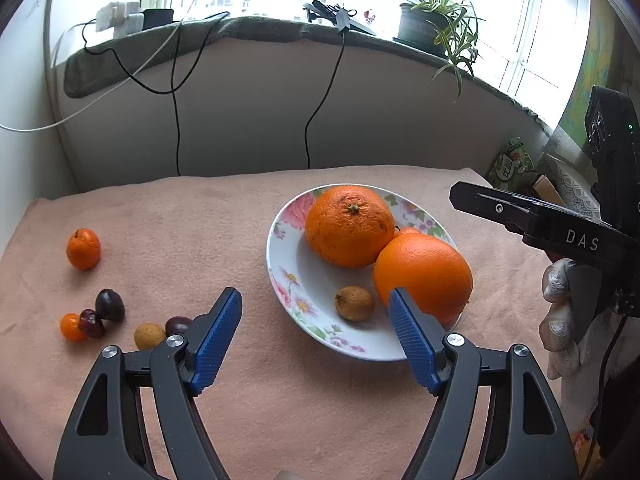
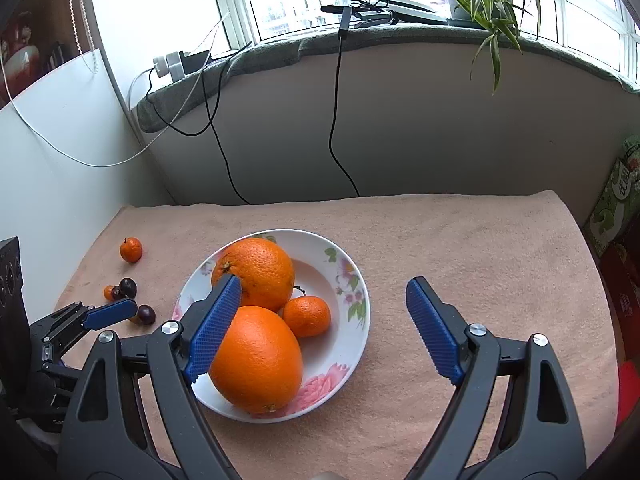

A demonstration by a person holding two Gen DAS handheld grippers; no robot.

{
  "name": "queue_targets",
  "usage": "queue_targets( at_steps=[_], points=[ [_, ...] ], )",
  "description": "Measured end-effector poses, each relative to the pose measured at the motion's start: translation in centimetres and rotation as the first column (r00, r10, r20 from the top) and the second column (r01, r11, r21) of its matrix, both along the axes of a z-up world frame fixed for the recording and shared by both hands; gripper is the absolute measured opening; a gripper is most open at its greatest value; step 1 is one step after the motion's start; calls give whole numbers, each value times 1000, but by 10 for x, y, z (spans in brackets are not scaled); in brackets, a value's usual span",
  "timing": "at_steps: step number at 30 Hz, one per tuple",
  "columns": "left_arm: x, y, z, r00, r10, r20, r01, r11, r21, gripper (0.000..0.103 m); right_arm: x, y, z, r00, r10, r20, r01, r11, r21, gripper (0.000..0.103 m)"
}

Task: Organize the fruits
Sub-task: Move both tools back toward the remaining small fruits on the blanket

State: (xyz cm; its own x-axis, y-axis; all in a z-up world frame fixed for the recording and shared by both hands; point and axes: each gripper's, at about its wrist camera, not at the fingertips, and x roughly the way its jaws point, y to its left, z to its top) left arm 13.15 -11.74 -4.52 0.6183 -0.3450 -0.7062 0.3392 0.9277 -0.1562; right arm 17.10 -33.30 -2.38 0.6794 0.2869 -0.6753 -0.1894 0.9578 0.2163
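We hold both grippers over a counter (image 2: 460, 248) draped in a pink towel, with the flowered plate (image 1: 288, 276) of fruit at its centre. Our left gripper (image 1: 314, 334) hovers with its blue fingers (image 1: 216, 340) spread wide and empty, the right one lying across the plate's near rim. Our right gripper (image 2: 324, 330) is also wide and empty; its left finger sits in front of the two big oranges.

On the plate, the far orange (image 1: 349, 226) and the near orange (image 1: 423, 274) touch each other. From the right wrist view, a small mandarin (image 2: 307, 316) sits just beside them both. A small tan fruit (image 1: 354, 303) lies in the plate's bowl near the near orange.

The rest of the fruit is on the towel, well to the left of the plate: a lone mandarin (image 1: 83, 249) farther back, and a loose cluster nearer us of dark plums (image 1: 109, 305), a tiny orange fruit (image 1: 71, 326) and another tan fruit (image 1: 149, 336) tucked against the left finger.

Behind the counter, cables (image 2: 336, 120) hang from a windowsill that carries a potted plant (image 1: 434, 20).
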Motion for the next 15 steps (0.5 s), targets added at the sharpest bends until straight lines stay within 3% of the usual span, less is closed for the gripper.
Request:
queue_targets(
  at_steps=[15],
  points=[
    [-17,29,18,998,45,48,-44,999,-28,76,-15,28,20,999,38,35,-38,999,5,87]
  ],
)
